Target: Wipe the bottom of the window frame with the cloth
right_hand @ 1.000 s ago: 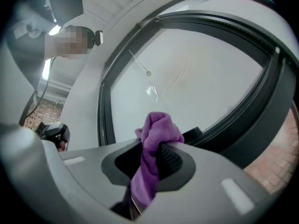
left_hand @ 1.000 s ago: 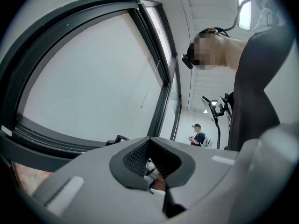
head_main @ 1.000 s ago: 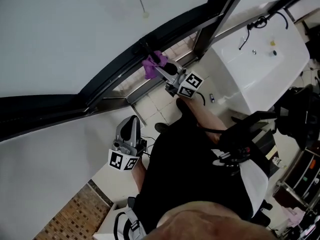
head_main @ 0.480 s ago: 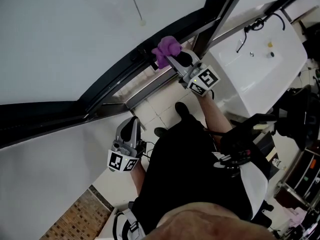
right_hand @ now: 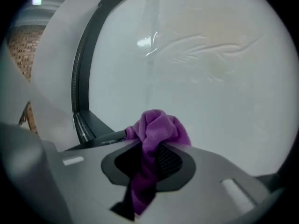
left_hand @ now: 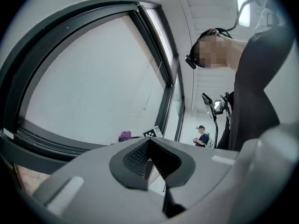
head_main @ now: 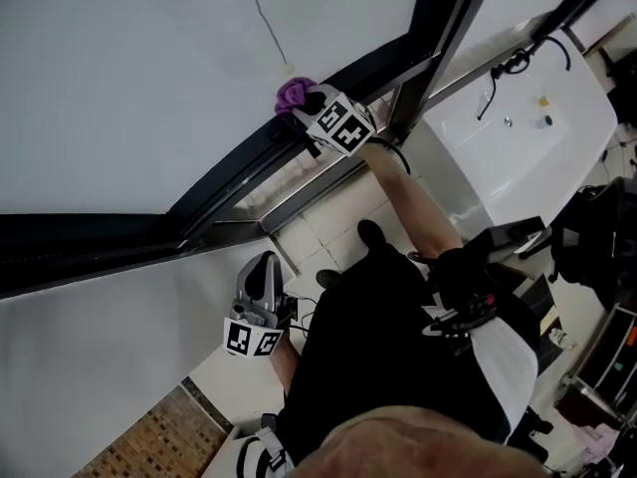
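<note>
A purple cloth [head_main: 293, 93] [right_hand: 156, 130] is bunched between the jaws of my right gripper [head_main: 304, 105] [right_hand: 152, 160], which is shut on it. In the head view the cloth presses against the dark bottom rail of the window frame [head_main: 229, 172], right where the frosted pane [head_main: 129, 68] meets it. In the right gripper view the dark frame [right_hand: 84, 111] runs down the left, with the pane beyond the cloth. My left gripper [head_main: 261, 285] [left_hand: 148, 160] hangs low by the person's side, jaws shut with nothing between them; the cloth [left_hand: 124, 136] shows small and far off in its view.
A white sink [head_main: 518, 137] with a dark tap stands right of the window. A dark upright post [head_main: 438, 38] divides the frame. A thin cord [head_main: 264, 18] hangs on the pane. Tiled floor [head_main: 328, 217] lies below; the person's black-clothed body [head_main: 398, 347] fills the lower middle.
My right gripper has carried the cloth up and left, from beside the lower track onto the dark rail at the pane's edge. The left gripper has stayed almost still.
</note>
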Demonstrator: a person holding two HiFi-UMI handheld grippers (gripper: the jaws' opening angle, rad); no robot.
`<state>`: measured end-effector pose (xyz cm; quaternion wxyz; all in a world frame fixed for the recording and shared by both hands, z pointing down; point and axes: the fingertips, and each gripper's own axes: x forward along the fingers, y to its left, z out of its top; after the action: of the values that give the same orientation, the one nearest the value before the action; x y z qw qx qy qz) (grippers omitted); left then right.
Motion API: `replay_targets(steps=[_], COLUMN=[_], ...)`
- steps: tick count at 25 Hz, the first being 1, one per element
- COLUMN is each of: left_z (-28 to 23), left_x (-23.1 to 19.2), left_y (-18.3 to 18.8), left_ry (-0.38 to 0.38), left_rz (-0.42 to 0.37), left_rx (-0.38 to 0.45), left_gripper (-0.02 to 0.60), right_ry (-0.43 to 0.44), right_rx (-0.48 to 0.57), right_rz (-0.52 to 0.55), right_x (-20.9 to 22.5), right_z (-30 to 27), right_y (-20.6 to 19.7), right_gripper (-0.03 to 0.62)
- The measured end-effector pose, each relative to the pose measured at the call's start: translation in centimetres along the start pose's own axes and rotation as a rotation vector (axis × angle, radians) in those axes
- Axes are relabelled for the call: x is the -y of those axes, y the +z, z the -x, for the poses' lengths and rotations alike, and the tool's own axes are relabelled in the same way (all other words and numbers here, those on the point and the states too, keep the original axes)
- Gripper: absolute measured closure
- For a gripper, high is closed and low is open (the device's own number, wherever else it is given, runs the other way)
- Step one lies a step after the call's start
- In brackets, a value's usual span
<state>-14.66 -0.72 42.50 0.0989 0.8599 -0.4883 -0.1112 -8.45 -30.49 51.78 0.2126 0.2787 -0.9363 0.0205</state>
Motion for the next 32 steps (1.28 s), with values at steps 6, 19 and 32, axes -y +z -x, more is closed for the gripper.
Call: replay_targets(steps=[6,19,32], left_z=[-0.4,-4.0,-7.6], left_x=[0.1,1.8,3.1], left_y=[0.1,-1.2,-1.7], left_ry=[0.000,-0.064,-0.092], left_rz=[-0.013,-0.002,-0.022], left_rx=[0.002,-0.037,-0.061], left_gripper=[0.581,0.581,0.581], right_ry=[-0.063,-0.064,-0.356], right_rx=[-0.039,-0.176,-0.327], right_rz=[0.098,0.356,0.278], right_x=[1.6,4.1,21.0], right_z=[1.0,0.6,8.2], right_y=[-0.9,-3.4,-9.1], right_gripper=[0.526,0.526,0.526])
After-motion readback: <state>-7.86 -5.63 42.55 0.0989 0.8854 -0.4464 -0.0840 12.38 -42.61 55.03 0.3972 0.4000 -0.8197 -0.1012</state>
